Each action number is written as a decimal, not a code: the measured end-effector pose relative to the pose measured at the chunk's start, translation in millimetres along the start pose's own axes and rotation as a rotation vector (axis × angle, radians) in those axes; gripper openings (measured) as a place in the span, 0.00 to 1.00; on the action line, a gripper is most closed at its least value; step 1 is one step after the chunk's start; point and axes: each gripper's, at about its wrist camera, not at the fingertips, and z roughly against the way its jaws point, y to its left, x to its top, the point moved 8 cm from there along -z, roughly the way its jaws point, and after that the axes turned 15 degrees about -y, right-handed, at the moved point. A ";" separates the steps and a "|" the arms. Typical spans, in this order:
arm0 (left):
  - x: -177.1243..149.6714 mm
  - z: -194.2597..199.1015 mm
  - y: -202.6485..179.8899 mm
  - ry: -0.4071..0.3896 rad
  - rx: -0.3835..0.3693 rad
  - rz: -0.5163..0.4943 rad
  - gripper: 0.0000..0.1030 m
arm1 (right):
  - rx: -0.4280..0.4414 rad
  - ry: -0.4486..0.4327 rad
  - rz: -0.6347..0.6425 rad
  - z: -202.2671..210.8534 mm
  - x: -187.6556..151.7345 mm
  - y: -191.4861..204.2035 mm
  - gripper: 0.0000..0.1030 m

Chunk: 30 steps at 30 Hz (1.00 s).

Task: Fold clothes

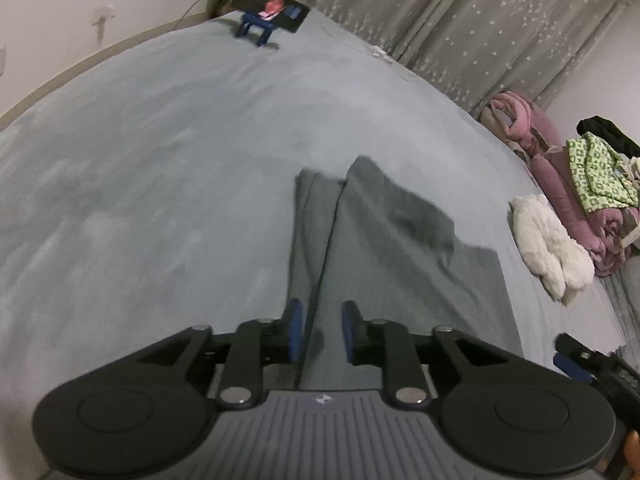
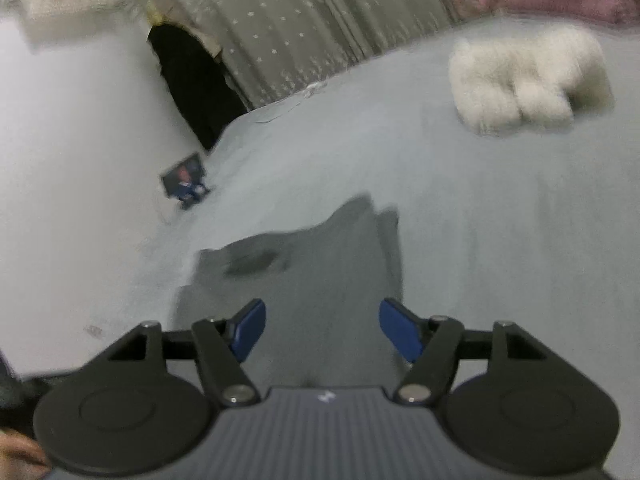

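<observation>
**Two open grippers, one floppy pair of grey trousers**

Two things on the far left first: a phone on a little blue stand (image 1: pixel 272 10) sat at the far edge of the grey bed (image 1: pixel 140 168), well away from anything that mattered.

Moving in, the left gripper (image 1: pixel 323 330) was hovering low over the near end of the dark grey trousers (image 1: pixel 384 248). Its blue pads had a narrow gap between them and nothing pinched in there, as far as I could tell. The seam between the two legs ran pretty much straight out from that gap. The legs stretched away from the camera and lay side by side, mostly flat, with a rumple partway up the right one.

The right gripper (image 2: pixel 322 330) was spread a lot wider, also empty, with the same cloth right under it. That view was blurry, so don't ask me for detail.

Off to the right sat a fluffy white thing (image 1: pixel 548 248), then a pink heap of bedding with a green patterned garment (image 1: pixel 600 176) on top.

Handling-wise, my guess: thin, light, totally limp fabric. It'd sag and drag on the bedcover rather than hold any shape. I'd grab it at the near end, one gripper per outer corner, pinching through both layers so nothing slid. The seam is thicker, probably a better bite.
</observation>
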 end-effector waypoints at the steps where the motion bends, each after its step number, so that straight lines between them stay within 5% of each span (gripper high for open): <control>1: -4.2 5.9 0.8 0.009 0.006 -0.003 0.22 | -0.002 0.014 -0.039 10.2 -5.3 -4.0 0.64; 5: -16.5 27.8 9.2 -0.003 0.037 -0.002 0.29 | -0.046 -0.002 -0.086 42.7 -22.6 -23.6 0.64; 9: -27.0 40.2 20.5 -0.018 0.075 0.015 0.40 | -0.002 0.011 -0.144 43.8 -45.7 -44.1 0.63; 14: -34.5 38.7 17.2 -0.050 0.017 -0.005 0.43 | 0.019 0.031 -0.142 33.4 -57.2 -47.6 0.53; 16: -37.7 34.3 20.1 -0.055 0.019 -0.002 0.43 | -0.004 0.030 -0.127 31.5 -58.0 -50.7 0.36; 18: -41.0 30.9 21.9 -0.055 0.000 0.017 0.43 | 0.005 0.034 -0.128 30.8 -59.3 -49.6 0.32; 26: -39.0 27.1 18.6 -0.088 -0.101 0.099 0.42 | 0.039 0.022 -0.065 34.3 -58.8 -36.9 0.31; 30: -46.6 18.2 14.4 -0.058 -0.136 0.082 0.42 | 0.027 0.031 -0.060 33.4 -63.5 -42.3 0.21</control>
